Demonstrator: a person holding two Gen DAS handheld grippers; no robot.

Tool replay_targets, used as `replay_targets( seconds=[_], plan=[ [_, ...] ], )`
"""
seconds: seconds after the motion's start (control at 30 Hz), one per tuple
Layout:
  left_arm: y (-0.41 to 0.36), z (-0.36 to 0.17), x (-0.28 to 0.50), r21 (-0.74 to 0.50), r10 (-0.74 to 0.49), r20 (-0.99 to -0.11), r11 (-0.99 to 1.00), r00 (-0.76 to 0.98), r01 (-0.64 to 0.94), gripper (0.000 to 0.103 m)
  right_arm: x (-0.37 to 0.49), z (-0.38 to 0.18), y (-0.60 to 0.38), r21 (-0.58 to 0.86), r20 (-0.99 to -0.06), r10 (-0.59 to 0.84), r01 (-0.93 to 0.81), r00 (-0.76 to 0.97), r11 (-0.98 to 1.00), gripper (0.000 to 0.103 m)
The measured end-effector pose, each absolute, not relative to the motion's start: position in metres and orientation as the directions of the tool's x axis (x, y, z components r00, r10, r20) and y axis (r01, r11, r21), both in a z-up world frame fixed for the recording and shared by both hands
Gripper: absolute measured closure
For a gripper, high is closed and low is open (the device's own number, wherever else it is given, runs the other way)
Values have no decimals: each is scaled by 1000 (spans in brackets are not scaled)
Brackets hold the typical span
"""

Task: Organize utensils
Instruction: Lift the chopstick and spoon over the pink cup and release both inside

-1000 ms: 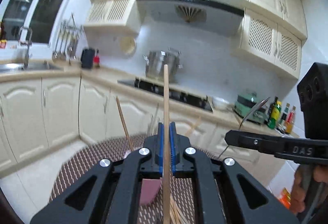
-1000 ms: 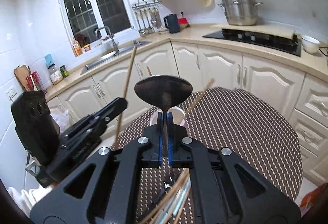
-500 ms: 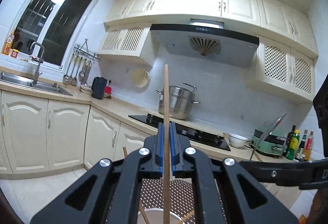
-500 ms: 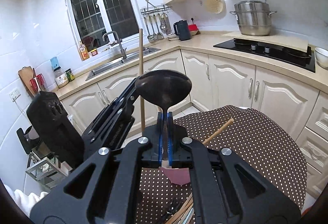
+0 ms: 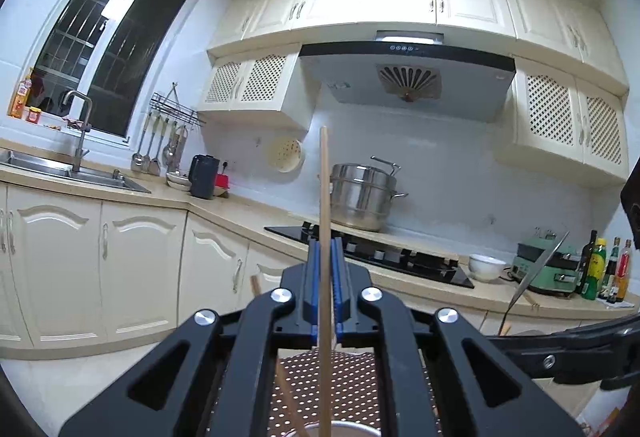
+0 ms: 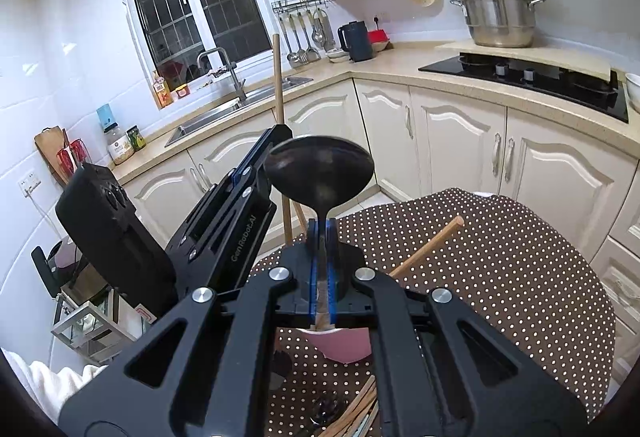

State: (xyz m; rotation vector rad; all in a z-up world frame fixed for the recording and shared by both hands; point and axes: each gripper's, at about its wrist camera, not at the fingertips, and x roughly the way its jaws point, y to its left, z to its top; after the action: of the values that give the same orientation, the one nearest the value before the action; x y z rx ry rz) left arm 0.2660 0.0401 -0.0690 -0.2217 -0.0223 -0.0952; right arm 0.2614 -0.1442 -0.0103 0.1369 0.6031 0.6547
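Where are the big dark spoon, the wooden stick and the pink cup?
dark spoon (image 6: 319, 168), right wrist view, on its bowl.
wooden stick (image 5: 324, 205), left wrist view, on its shaft.
pink cup (image 6: 345, 347), right wrist view, on its rim.

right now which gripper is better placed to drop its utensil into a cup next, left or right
Probably left. The left gripper holds its chopstick upright, directly above the cup rim. The right gripper holds its spoon bowl-up over the pink cup.
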Motion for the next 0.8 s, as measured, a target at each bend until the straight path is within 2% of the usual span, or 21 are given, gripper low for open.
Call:
replay_targets(
  seconds=[0.23,0.57,0.8],
  plan=[
    [44,-84,263,-220,-82,-9,972,997,77,97,262,-19,-144,312,-504,602,-520,619,795,99],
    [42,-98,235,-195,-129,-118,975,985,104,97,259,-36,-143,323,-541,568,-470,620,821,99],
    [44,-102,211,-178,-152,-163,976,975,122,97,256,-50,-137,350,-552,555,-432,622,832,99]
  ],
)
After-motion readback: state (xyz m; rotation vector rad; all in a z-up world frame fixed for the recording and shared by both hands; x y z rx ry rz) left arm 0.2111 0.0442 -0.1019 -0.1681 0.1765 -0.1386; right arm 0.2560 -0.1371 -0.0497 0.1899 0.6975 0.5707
